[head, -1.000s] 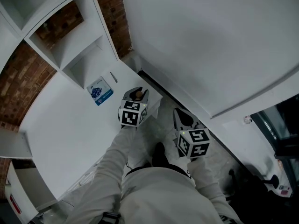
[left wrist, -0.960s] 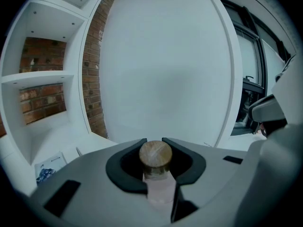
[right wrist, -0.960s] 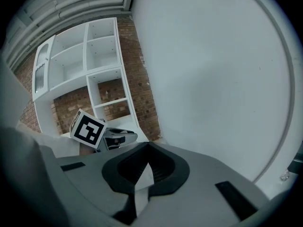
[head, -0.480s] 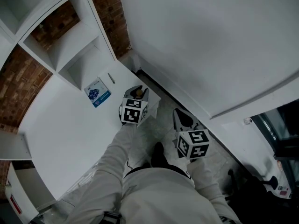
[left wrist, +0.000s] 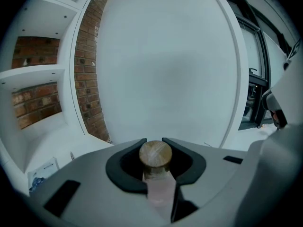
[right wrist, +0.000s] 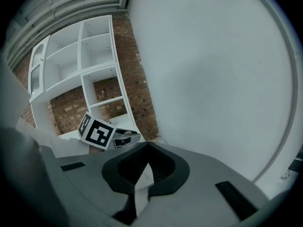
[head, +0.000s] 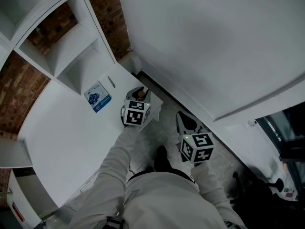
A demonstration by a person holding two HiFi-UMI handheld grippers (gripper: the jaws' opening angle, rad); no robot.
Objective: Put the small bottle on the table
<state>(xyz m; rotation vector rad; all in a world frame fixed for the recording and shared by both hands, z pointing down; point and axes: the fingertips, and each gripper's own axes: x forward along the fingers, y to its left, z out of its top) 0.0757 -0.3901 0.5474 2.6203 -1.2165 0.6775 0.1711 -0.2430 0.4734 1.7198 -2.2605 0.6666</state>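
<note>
Here our left gripper [head: 139,94] clamps the small clear cork-stoppered bottle [left wrist: 155,156] upright, with the white table [head: 66,132] just beneath it. Our right gripper [right wrist: 144,146], jaws together and empty, sits farther off.

The bottle [left wrist: 155,155] is carried a touch further along the table [head: 62,128] by the left gripper [head: 140,91], away from the packet [head: 97,97]. The shelf [head: 57,46] is shifted leftward in view.

small bottle [left wrist: 155,156] over table [head: 66,137] corner, box [head: 97,97] to its left, shelves [head: 62,46] behind
</note>
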